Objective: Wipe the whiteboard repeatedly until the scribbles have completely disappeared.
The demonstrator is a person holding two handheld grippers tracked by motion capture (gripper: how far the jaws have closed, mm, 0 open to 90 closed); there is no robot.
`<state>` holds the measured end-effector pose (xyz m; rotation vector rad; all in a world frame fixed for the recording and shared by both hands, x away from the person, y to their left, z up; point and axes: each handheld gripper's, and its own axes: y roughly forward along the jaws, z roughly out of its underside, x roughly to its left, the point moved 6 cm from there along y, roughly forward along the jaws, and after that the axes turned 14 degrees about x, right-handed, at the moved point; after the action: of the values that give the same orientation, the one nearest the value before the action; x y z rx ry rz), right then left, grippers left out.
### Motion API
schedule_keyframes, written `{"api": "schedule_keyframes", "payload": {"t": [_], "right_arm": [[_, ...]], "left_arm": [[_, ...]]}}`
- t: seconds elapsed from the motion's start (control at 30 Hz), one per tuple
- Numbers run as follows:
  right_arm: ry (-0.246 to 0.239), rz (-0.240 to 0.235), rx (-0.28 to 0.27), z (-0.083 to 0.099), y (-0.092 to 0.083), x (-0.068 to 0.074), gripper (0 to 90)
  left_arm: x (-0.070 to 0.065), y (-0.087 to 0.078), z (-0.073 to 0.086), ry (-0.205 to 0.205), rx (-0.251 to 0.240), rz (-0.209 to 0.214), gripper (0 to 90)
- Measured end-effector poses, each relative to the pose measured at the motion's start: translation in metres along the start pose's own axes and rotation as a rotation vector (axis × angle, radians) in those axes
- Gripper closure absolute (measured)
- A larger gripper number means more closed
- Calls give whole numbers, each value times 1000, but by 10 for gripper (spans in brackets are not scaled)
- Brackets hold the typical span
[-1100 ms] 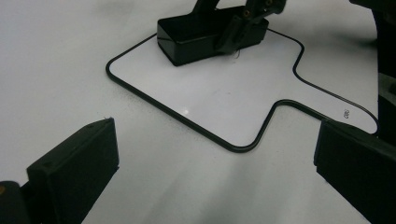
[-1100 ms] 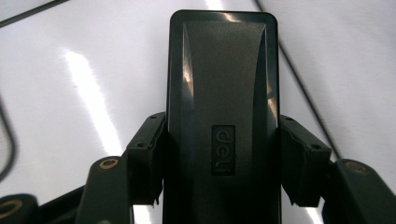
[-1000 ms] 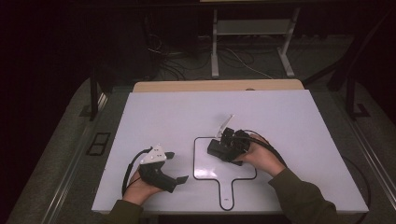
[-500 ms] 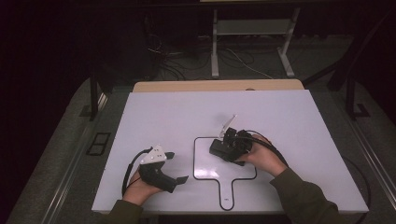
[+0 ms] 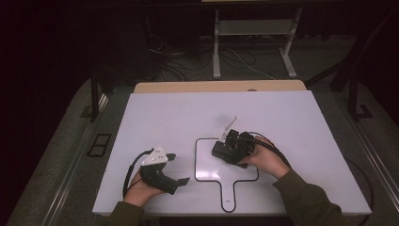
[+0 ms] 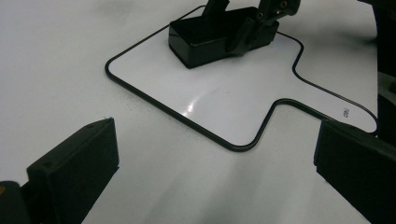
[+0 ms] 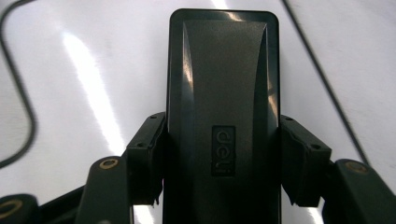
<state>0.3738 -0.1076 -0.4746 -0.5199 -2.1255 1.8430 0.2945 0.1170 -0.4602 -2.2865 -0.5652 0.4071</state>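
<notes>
Eraser (image 7: 223, 116) clamped between right gripper (image 7: 223, 161) fingers (image 7: 147, 156), on whiteboard (image 5: 207, 165).

High view looks down from above the near edge onto the outlined whiteboard (image 5: 207, 160), which both gripper views share, the right's perhaps closest.

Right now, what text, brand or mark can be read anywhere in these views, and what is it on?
"deli": embossed brand on the top face of the black eraser clamped in the right gripper, read in the right gripper view.
A tiny dark mark near the handle end of the small whiteboard, seen in the left gripper view, is too small to read.
</notes>
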Motion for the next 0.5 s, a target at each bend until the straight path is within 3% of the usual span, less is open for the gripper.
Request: {"api": "schedule_keyframes", "payload": {"t": [0.17,0.27,0.3,0.5], "right_arm": [[-43,-14,0,-2,0,14,388],[-44,-21,1,-3,0,20,389],[-51,-8,4,-3,0,17,389],[22,18,9,3,0,-4,388]], "left_arm": [[0,0,0,0,0,0,0],[0,0,0,2,0,-2,0],[0,-1,0,2,-1,-2,0],[0,-1,0,0,-1,-3,0]]}}
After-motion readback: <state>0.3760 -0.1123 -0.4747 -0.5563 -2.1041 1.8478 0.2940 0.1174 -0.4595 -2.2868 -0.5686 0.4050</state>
